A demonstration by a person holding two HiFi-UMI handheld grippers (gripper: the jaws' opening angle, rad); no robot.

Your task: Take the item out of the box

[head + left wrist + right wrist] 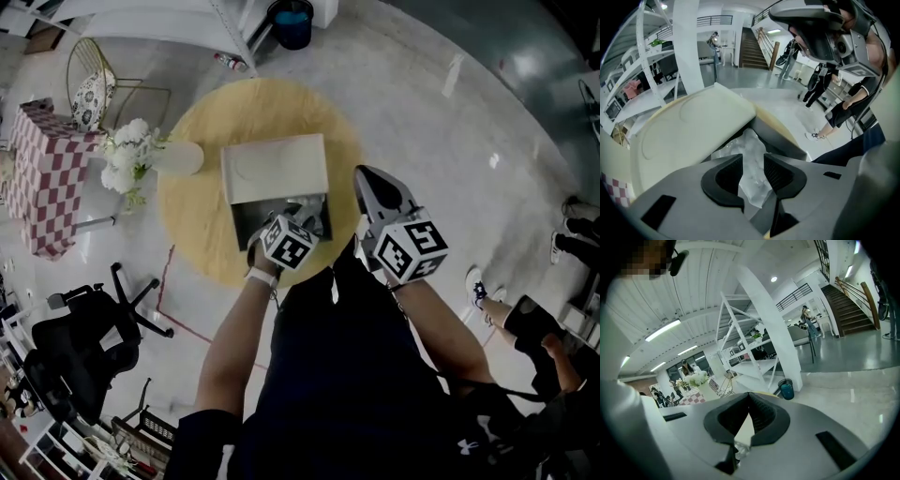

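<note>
A person in dark clothes stands over a round yellow worktop [197, 234], working a gripper in each hand. Around it on the pale floor are a table under a red-and-white checked cloth [52, 178] and a black office chair [89, 323].

A box [246, 225] sits near the middle of the worktop with its cream lid [277, 169] thrown back, away from the person, and its dark inside open to view.

The left gripper [286, 234] points steeply down into the open box. Seen from the left gripper view, its jaws stand apart on either side of the item [747, 140], a bundle in crumpled clear plastic that lies inside the box just below the raised lid. The plastic fills the gap between the ribbed pads [776, 171], but they are not seen pressing on it.

The right gripper [367, 178] hovers just beside the box's right edge, pointing nearly level across the worktop. Its jaws meet at the tips and hold nothing.

A white vase of white flowers [127, 155] stands at the worktop's left rim, well apart from the box.
</note>
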